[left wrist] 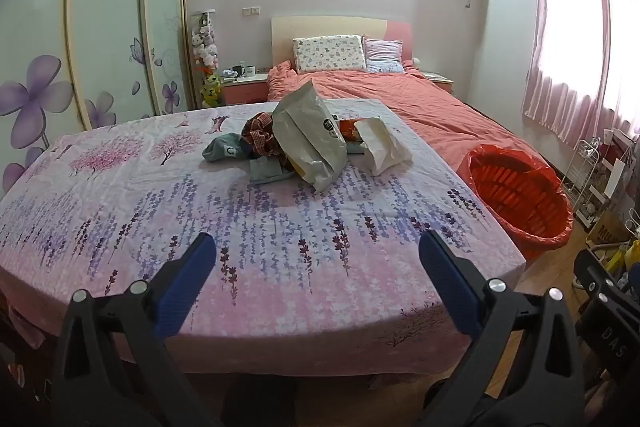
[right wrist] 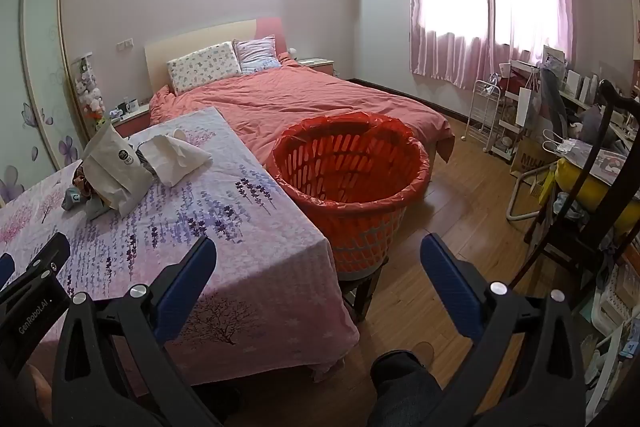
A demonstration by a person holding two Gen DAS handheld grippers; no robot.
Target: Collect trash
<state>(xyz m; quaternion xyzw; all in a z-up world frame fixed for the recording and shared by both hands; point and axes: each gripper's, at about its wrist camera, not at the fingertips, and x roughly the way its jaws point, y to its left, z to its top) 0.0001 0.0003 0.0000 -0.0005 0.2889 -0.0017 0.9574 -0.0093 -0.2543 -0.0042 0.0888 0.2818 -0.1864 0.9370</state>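
Note:
A heap of trash lies on the far part of a table draped in a pink and lavender flowered cloth (left wrist: 256, 227): a large whitish paper bag (left wrist: 310, 139), a smaller cream bag (left wrist: 380, 147), a red checked bundle (left wrist: 260, 135) and a grey-green piece (left wrist: 222, 149). To the table's right stands an orange basket (right wrist: 348, 171) lined with a red bag, its inside bare. My left gripper (left wrist: 316, 251) is open above the table's near edge, well short of the heap. My right gripper (right wrist: 318, 253) is open, hanging in front of the basket, near the table's right corner.
Behind the table is a bed with a salmon cover (right wrist: 304, 99). A wardrobe with flower prints (left wrist: 100, 27) fills the left wall. A dark chair (right wrist: 592, 187), a white rack (right wrist: 486, 115) and cluttered boxes line the right side. Wood floor (right wrist: 460, 207) lies around the basket.

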